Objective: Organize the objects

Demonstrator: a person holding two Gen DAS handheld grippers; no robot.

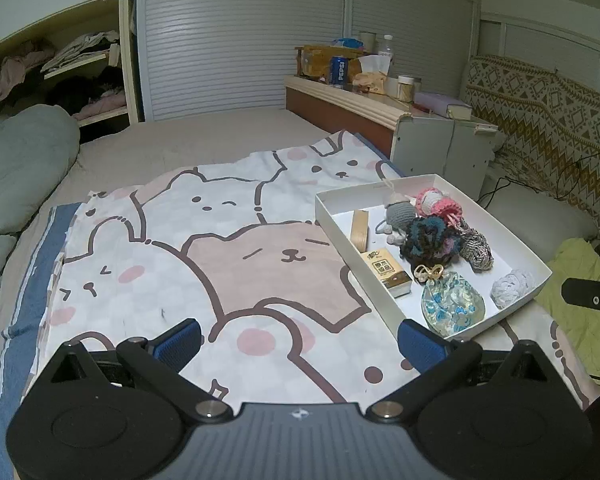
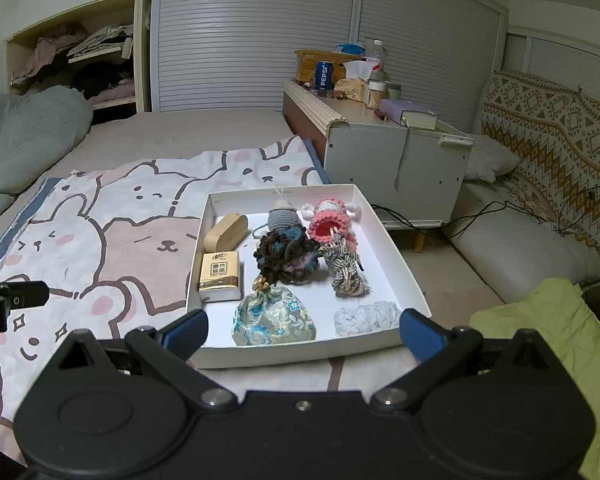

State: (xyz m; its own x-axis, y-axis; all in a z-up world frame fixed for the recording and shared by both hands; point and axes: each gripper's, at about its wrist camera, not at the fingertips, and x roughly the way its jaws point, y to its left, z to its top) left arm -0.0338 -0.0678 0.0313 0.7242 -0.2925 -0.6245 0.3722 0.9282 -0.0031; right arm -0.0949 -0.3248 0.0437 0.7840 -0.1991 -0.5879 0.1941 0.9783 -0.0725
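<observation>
Right now both the left gripper (image 1: 300, 336) and the right gripper (image 2: 305, 330) hover with jaws spread wide, holding nothing. Ahead, the white tray (image 2: 396, 252) of small objects rests on the bed's cartoon blanket (image 1: 204, 248), brocade pouch (image 2: 272, 316) nearest its front wall.

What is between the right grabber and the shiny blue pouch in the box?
Only the white box's low near wall. The right gripper is open just outside it, and the blue pouch lies right behind that wall, nothing on top.

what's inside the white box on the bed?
White box: wooden case, tissue pack, brocade pouch, white scrunchie, dark crochet flower, rope bundle, grey and pink dolls. Anything beneath them is hidden.
</observation>
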